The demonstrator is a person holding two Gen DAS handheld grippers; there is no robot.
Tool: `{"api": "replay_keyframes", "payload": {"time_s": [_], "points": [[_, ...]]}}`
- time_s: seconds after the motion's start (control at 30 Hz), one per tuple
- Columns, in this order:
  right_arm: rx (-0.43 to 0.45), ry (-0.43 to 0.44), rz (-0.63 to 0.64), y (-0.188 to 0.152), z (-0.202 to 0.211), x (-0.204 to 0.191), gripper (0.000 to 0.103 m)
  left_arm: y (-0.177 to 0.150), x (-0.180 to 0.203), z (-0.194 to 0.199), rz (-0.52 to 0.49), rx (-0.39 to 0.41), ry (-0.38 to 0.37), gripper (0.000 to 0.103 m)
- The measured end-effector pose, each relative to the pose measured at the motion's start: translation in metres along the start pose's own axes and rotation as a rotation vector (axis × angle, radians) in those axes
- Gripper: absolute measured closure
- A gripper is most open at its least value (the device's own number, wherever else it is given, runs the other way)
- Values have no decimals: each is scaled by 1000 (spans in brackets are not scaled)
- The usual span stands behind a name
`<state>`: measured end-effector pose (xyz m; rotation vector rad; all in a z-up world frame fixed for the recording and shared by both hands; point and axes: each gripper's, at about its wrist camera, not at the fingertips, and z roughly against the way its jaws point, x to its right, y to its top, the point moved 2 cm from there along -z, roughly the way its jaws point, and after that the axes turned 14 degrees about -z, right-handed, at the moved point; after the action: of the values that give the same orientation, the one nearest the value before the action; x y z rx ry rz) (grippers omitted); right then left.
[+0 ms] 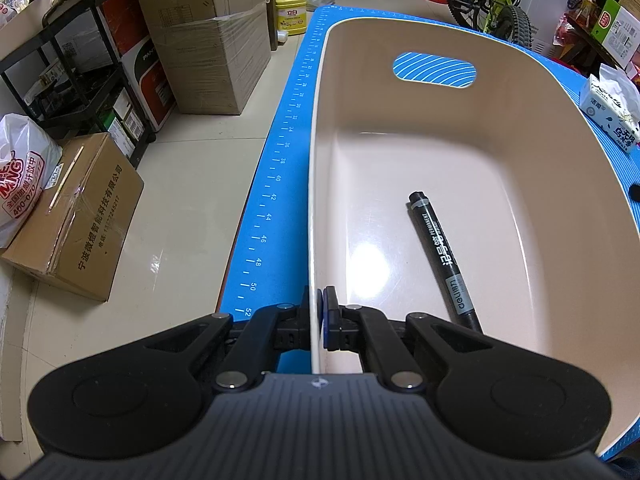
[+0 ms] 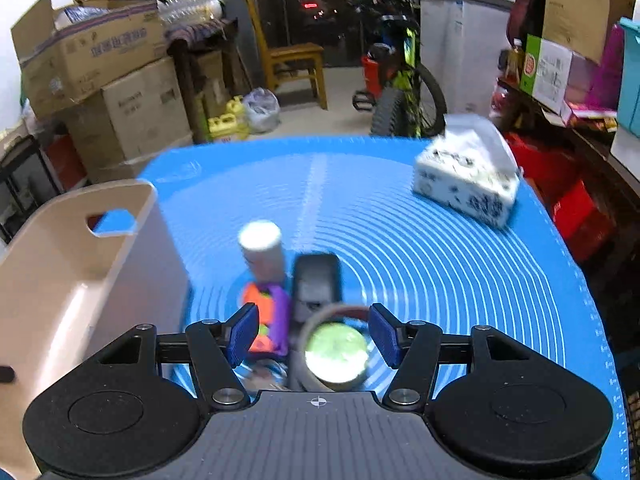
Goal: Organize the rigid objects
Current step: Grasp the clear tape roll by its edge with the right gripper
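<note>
A beige plastic bin (image 1: 480, 92) stands on the blue mat (image 1: 276, 184). My left gripper (image 1: 319, 312) is shut on the bin's near left wall. A black permanent marker (image 1: 442, 256) lies inside on the bin's floor. In the right wrist view my right gripper (image 2: 314, 332) is open above a cluster of objects: a round grey container with a green lid (image 2: 336, 350), a black rectangular device (image 2: 316, 284), an orange and purple toy (image 2: 268, 320) and a white cylinder (image 2: 262, 248). The bin (image 2: 76, 264) stands to their left. This view is blurred.
A tissue pack (image 2: 468, 176) lies at the far right of the mat and also shows in the left wrist view (image 1: 612, 112). Cardboard boxes (image 1: 76, 216) and a black rack (image 1: 72, 80) stand on the floor to the left. A bicycle (image 2: 404, 88) and a chair (image 2: 292, 60) stand beyond.
</note>
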<state>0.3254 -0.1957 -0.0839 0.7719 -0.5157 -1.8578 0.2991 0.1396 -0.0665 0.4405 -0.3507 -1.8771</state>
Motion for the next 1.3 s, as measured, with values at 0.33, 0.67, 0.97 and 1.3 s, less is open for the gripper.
{"api": "replay_keyframes", "payload": {"time_s": [0.33, 0.67, 0.97, 1.3], "points": [[-84, -7, 49, -22, -30, 9, 38, 0, 0, 0, -1, 0, 0, 98], [-108, -21, 96, -32, -35, 2, 54, 0, 0, 0, 0, 0, 1, 98], [-126, 0, 168, -34, -27, -10, 62, 0, 1, 0, 0, 0, 1, 98], [-158, 25, 227, -36, -27, -21, 87, 0, 1, 0, 0, 0, 1, 98]]}}
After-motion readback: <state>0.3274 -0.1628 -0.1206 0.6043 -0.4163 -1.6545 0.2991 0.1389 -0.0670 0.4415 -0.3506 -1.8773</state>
